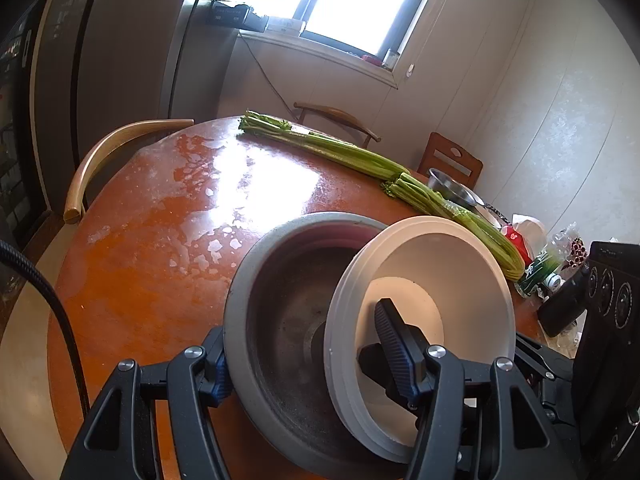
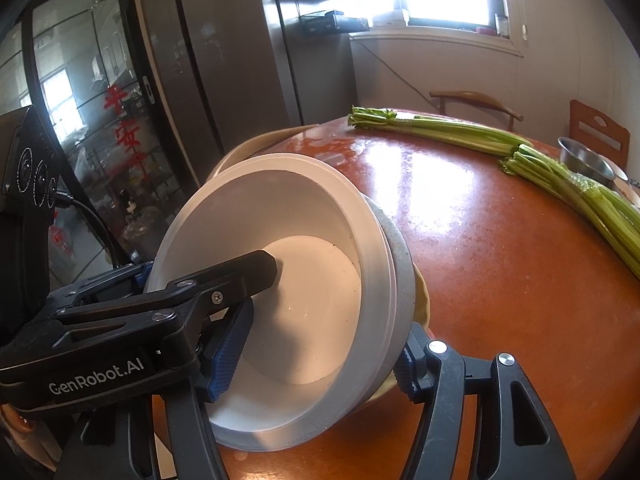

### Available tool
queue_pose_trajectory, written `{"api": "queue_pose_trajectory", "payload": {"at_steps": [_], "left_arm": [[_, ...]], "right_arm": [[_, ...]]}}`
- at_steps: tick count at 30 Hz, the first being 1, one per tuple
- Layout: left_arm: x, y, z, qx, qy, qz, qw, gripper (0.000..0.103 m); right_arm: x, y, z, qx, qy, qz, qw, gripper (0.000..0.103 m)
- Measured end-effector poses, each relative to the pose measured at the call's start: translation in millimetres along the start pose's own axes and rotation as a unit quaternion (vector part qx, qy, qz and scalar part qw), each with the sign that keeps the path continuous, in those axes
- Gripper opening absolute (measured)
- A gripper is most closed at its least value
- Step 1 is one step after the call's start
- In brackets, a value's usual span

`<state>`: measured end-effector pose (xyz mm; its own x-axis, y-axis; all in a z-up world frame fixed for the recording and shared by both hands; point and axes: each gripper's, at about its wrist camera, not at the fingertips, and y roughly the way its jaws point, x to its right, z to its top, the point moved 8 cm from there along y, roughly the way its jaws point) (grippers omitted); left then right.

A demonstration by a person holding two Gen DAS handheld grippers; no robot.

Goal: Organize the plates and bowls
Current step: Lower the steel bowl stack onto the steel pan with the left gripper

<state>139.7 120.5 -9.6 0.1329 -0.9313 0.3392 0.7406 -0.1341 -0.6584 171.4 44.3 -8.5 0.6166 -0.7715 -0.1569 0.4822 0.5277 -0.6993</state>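
Over the orange surface (image 1: 152, 264), your left claw (image 1: 316, 364) clamps the grey bowl (image 1: 280, 320), your right claw (image 2: 320, 344) the white bowl (image 2: 304, 280) — tilted, half nested. Nesting them is not finished, and the steel bowl (image 1: 452, 190) waits beside the celery (image 1: 360, 156).

Bare tabletop (image 1: 168, 240) left, celery (image 1: 360, 160) blocking beyond

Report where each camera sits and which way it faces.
Left wrist: rides the left gripper, looking forward and down across the orange table toward the window. Its own fingers straddle the grey bowl, and the other unit's black housing shows at right.
Right wrist: rides the right gripper, facing much the same way. Its fingers straddle the white bowl, and a GenRobot.AI-marked housing enters from the left.
Shared: both bowls, celery, steel bowl, window.
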Motion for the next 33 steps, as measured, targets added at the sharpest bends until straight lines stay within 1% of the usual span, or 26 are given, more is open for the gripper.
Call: {"api": "queue_pose_trajectory", "payload": {"at_steps": [12, 22, 33], "left_arm": [[-1, 18, -6, -0.016, -0.002, 0.007, 0.9998, 0.061], [-4, 24, -7, -0.019, -0.002, 0.01, 0.9998, 0.061], [-6, 31, -11, -0.027, -0.007, 0.006, 0.9996, 0.061]], "right_arm": [[4, 9, -7, -0.014, 0.01, -0.001, 1.0, 0.066], [5, 13, -7, -0.016, 0.014, -0.001, 1.0, 0.066], [5, 16, -10, -0.017, 0.011, -0.013, 1.0, 0.066]]}}
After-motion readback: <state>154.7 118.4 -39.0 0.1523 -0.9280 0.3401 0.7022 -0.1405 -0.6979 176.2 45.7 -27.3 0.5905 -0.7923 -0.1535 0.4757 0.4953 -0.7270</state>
